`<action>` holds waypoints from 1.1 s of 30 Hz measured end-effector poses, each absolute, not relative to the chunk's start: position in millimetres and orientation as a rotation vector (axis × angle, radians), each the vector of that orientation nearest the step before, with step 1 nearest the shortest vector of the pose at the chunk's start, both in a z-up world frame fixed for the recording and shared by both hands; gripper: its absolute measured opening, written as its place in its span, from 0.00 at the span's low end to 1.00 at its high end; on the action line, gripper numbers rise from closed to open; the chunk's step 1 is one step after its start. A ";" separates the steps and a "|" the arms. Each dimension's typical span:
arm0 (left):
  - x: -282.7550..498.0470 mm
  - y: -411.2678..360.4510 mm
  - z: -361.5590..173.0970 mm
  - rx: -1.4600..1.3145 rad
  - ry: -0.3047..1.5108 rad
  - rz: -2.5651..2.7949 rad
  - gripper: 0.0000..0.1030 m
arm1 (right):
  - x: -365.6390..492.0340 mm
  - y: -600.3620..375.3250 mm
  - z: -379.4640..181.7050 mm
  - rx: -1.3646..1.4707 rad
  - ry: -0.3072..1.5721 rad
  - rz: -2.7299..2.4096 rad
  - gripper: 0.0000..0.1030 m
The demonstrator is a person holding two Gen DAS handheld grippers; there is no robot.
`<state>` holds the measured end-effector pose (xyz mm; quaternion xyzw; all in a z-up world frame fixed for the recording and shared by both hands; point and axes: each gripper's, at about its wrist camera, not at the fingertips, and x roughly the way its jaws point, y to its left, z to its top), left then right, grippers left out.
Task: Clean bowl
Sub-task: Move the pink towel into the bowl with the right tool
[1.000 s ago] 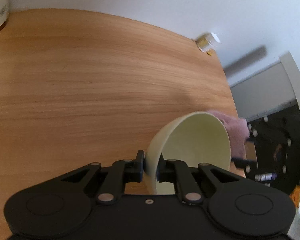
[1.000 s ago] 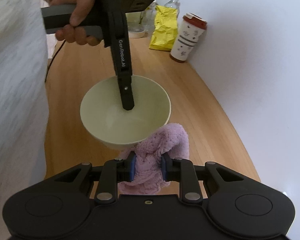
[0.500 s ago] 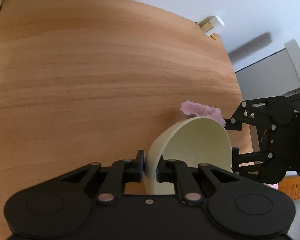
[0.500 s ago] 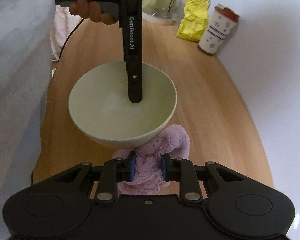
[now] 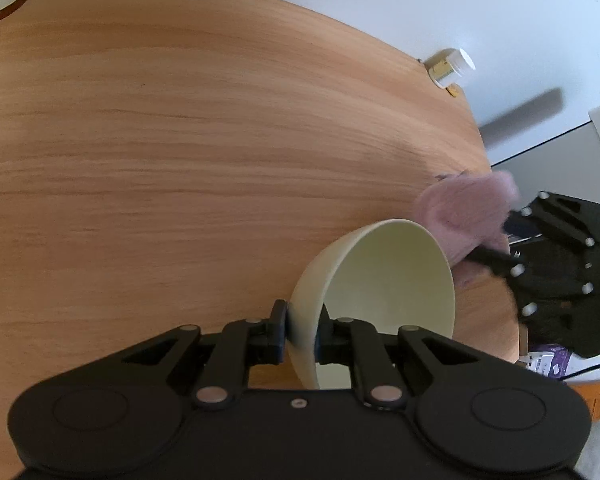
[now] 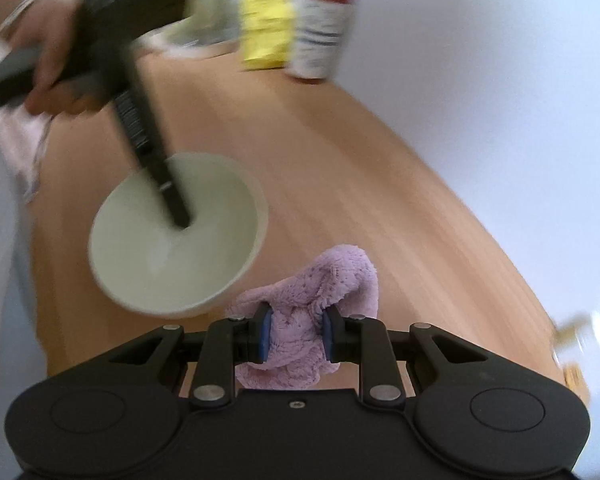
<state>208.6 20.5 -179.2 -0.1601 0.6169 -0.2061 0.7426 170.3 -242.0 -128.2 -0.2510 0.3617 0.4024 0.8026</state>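
My left gripper [image 5: 300, 336] is shut on the rim of a pale cream bowl [image 5: 384, 280], one finger inside and one outside, holding it tilted above the wooden table [image 5: 180, 160]. In the right wrist view the bowl [image 6: 172, 244] hangs left of centre with the left gripper's finger [image 6: 168, 196] reaching into it. My right gripper [image 6: 296, 334] is shut on a bunched purple cloth [image 6: 312, 304], which sits just right of and below the bowl's rim. In the left wrist view the cloth [image 5: 464, 208] is behind the bowl's far rim.
A patterned cup with a red lid [image 6: 320, 36], a yellow bag [image 6: 266, 28] and a plate stand at the table's far end. A small white-capped bottle [image 5: 450, 66] lies by the wall at the table's edge. The wall runs along the right side.
The right gripper with the cloth has swung to the right, out from under the bowl; its view is motion-blurred. The bowl stays gripped by the left gripper, which shifted slightly.
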 end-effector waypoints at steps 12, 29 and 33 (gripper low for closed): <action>204.8 31.0 -182.9 -0.411 1.342 -0.362 0.12 | 148.7 -264.4 -72.2 -0.285 0.632 0.728 0.27; 192.3 37.2 -167.2 -0.348 1.292 -0.403 0.40 | 149.0 -213.6 -85.3 -0.147 0.718 0.847 0.28; 183.2 37.4 -155.7 -0.280 1.272 -0.396 0.49 | 153.4 -204.9 -102.4 -0.164 0.787 0.846 0.32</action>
